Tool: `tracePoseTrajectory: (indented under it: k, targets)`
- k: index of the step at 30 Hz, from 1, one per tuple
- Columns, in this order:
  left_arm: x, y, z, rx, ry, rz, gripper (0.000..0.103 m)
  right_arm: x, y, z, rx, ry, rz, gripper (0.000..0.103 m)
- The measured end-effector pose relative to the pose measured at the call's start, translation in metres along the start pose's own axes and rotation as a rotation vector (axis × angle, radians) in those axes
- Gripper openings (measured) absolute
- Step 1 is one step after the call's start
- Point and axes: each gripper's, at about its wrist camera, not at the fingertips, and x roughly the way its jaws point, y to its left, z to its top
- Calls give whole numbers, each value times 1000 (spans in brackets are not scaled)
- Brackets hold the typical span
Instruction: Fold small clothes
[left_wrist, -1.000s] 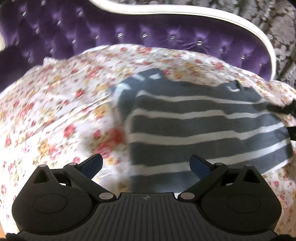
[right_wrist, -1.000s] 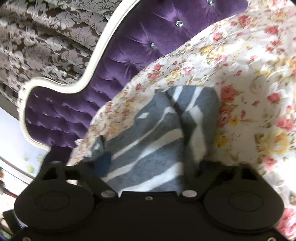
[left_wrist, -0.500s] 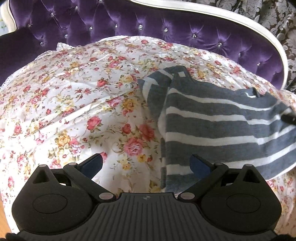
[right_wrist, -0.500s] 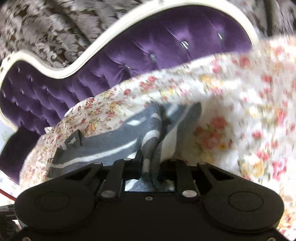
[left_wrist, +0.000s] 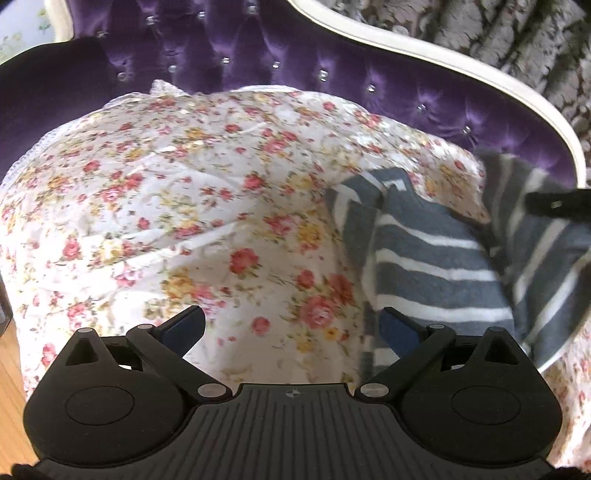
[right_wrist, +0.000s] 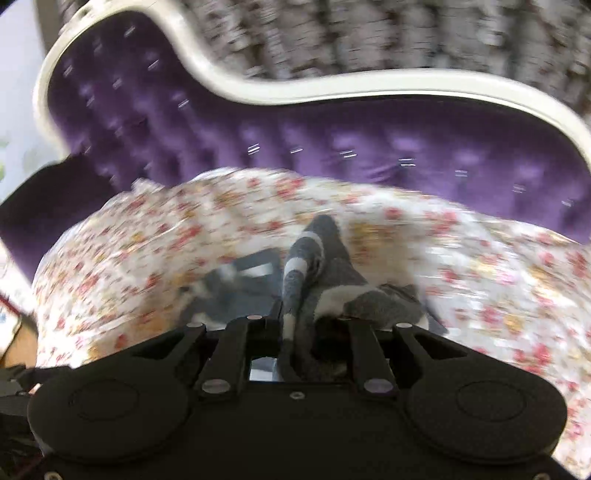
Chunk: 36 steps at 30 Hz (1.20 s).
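Note:
A grey garment with white stripes (left_wrist: 436, 258) lies on the floral cover at the right of the left wrist view. Its right part (left_wrist: 535, 240) is lifted and folded over toward the left. My left gripper (left_wrist: 291, 325) is open and empty, low over the cover just left of the garment's near edge. My right gripper (right_wrist: 299, 325) is shut on a bunched fold of the striped garment (right_wrist: 314, 266) and holds it above the cover. It also shows in the left wrist view (left_wrist: 557, 201) as a dark shape at the far right.
A floral cover (left_wrist: 184, 206) spreads over a purple tufted sofa (left_wrist: 295, 62) with a white curved frame (left_wrist: 443, 70). Patterned grey wallpaper is behind. A strip of wood floor (left_wrist: 7, 384) shows at the lower left.
My right gripper closed on the garment's edge and lifted it up and over toward the left. My left gripper drew back to the left, still open, off the garment.

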Motion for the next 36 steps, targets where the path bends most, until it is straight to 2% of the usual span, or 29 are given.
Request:
tracePoseTrajectory:
  k: [6,8,10,11,12,15,18,22,24,27,30,36]
  targets:
    - [-1,10,2,-28,11,-4,101,51,47,-13,-49,98,27,23]
    - [-2,11,3,-34,8,2,101,60,54,-18,-55,119,45,26]
    - [-3,13,4,-37,3,4,101,60,57,-22,-50,131,99,32]
    - [-4,13,4,-39,0,5,101,57,55,-22,-44,127,135,33]
    - [-4,13,4,-40,-2,5,101,53,53,-21,-31,115,179,39]
    - [-5,15,3,-46,-1,1,101,31,40,-14,55,64,297,40]
    - [-4,14,2,-46,1,-1,101,2,22,-6,94,-5,340,40]
    - [-4,12,2,-43,-1,-13,101,-22,-1,-7,91,-65,270,42]
    - [-3,9,2,-38,-2,-20,101,-24,-8,-15,73,-73,207,42]
    - [-4,6,0,-32,-7,-28,101,-23,-20,-33,84,-53,176,42]
    - [-10,1,0,-23,-34,-57,101,-20,-24,-51,54,-44,133,42]
    - [-23,-26,-5,49,-128,-135,101,-10,-31,-64,0,-74,66,42]
